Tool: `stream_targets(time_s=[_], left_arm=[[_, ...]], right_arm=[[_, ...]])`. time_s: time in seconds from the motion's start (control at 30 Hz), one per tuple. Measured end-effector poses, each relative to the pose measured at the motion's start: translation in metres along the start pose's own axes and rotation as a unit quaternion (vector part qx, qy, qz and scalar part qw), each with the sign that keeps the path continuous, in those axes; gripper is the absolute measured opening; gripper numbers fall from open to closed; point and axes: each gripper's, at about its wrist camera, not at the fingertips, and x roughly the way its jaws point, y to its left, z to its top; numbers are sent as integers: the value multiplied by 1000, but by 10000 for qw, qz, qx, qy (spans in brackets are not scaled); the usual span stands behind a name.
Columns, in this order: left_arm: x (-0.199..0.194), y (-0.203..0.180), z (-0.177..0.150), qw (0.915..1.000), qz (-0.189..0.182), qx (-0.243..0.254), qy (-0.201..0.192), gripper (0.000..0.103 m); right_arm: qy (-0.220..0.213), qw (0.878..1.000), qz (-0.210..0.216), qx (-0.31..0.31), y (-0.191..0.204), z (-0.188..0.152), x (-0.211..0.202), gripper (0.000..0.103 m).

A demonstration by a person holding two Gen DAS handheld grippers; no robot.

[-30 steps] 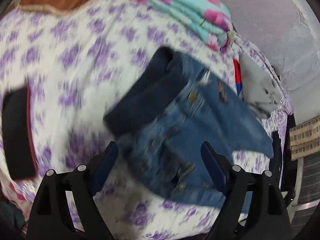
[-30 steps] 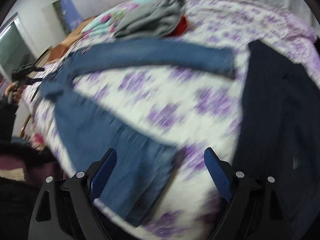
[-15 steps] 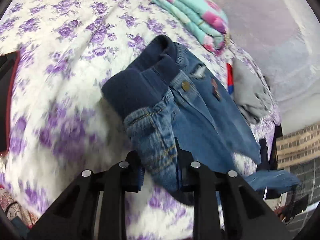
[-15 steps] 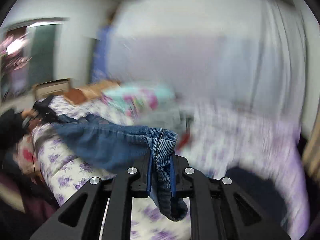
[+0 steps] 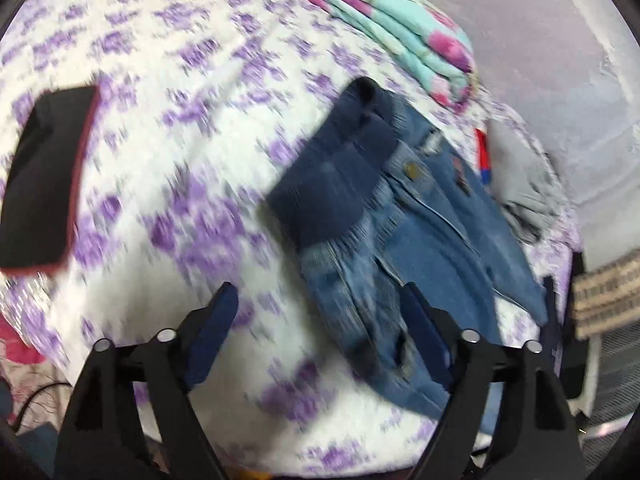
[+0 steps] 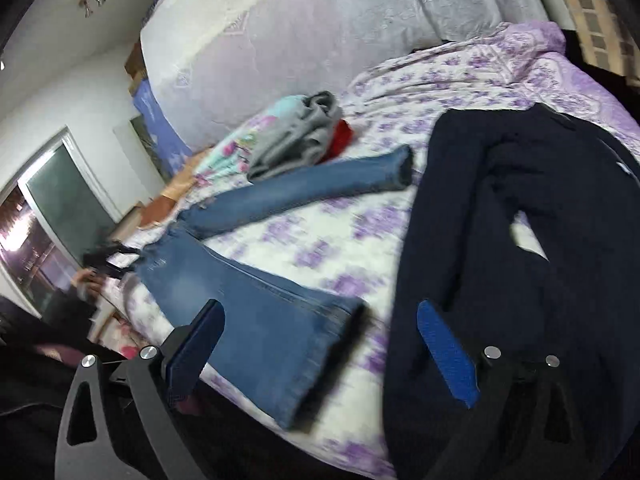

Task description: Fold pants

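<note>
Looking down the left gripper (image 5: 320,332), its jaws are seen spread wide and opening, with nothing pinched between them; it's tilted steeply down at the bed. The blue jeans (image 5: 404,240) are laid out right of centre in the left wrist view, dark waistband towards the middle of the frame, and the waist end of the denim is overlapped by the right-hand finger (image 5: 424,336), though whether it's actually touched can't be told through the blur. The purple floral bedsheet (image 5: 180,140) is spread under everything.

Over on the right gripper (image 6: 316,344), the jaws are also caught wide apart and opening, held at a shallower downward angle. One flared leg hem of the jeans (image 6: 256,320) is lying in the gap just above the left-hand finger (image 6: 196,344), not clamped. The other leg is stretched off towards the upper middle of that frame. A dark navy garment (image 6: 520,260) is spread along the right side, behind the other blue pad.

A folded floral blanket (image 5: 400,28) and a grey garment (image 5: 520,176) are piled at the upper right of the left view.
</note>
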Motion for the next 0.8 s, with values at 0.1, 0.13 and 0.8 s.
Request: stream_targets(time_s=[0.1, 0.13, 0.8], left_arm=[[26, 0, 8, 9997, -129, -77, 170, 85], [34, -2, 7, 9997, -127, -75, 195, 92], [29, -12, -59, 9986, -392, -140, -338, 29]], right_arm=[[354, 9991, -178, -142, 17, 8, 25, 99], [673, 9969, -333, -244, 23, 9, 46, 99], [1692, 9754, -1262, -631, 13, 6, 120, 40]])
